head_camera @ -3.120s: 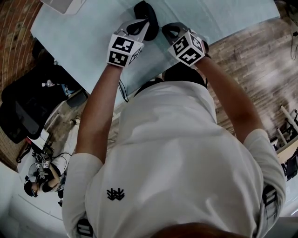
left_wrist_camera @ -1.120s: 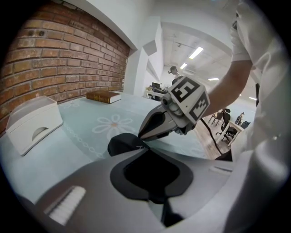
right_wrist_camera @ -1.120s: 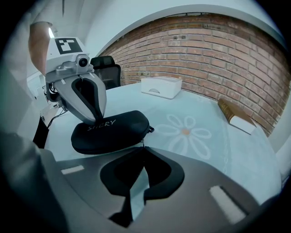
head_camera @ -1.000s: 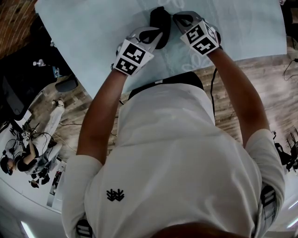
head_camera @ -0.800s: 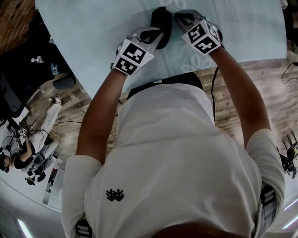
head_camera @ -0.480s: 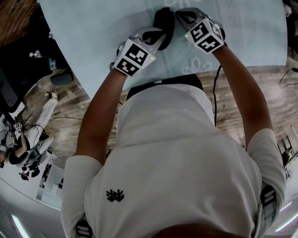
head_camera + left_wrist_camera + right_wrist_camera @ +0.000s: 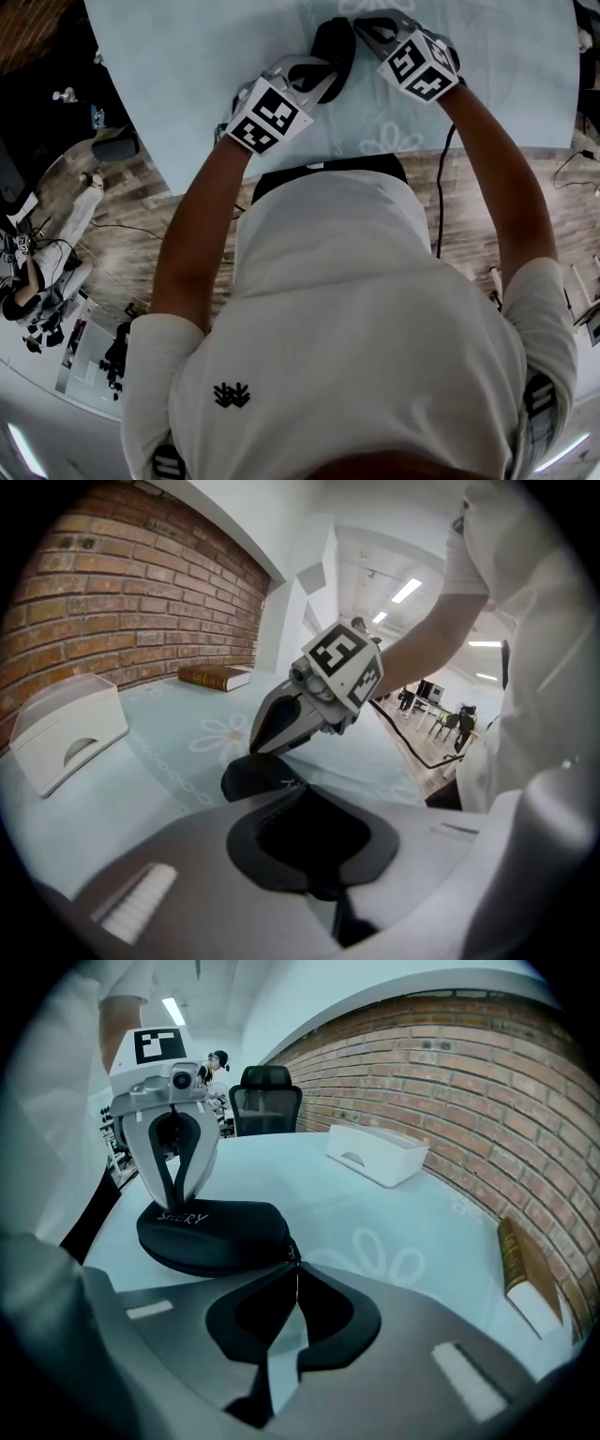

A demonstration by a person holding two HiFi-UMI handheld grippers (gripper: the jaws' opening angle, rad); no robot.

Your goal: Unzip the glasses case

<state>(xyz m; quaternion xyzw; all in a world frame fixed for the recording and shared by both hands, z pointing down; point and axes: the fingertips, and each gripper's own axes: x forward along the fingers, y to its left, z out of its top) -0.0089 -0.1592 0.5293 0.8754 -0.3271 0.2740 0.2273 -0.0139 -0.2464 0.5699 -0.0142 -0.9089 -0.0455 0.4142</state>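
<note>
Glasses case [image 7: 332,49], black and zipped, lay on the pale blue table [image 7: 178,75] close to its near edge. The left gripper [image 7: 175,1206] stood on the case's top with jaws drawn together, while the right gripper [image 7: 294,1271] had its jaws pinched on the zipper pull [image 7: 293,1255] at the case's end.

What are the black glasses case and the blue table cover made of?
Black oval glasses case: likely matte fabric over a stiff shell; dull surface, keeps its dome. Pale blue table cover: smooth, faintly glossy, perhaps vinyl or coated cloth; soft reflections, printed flowers.
</note>
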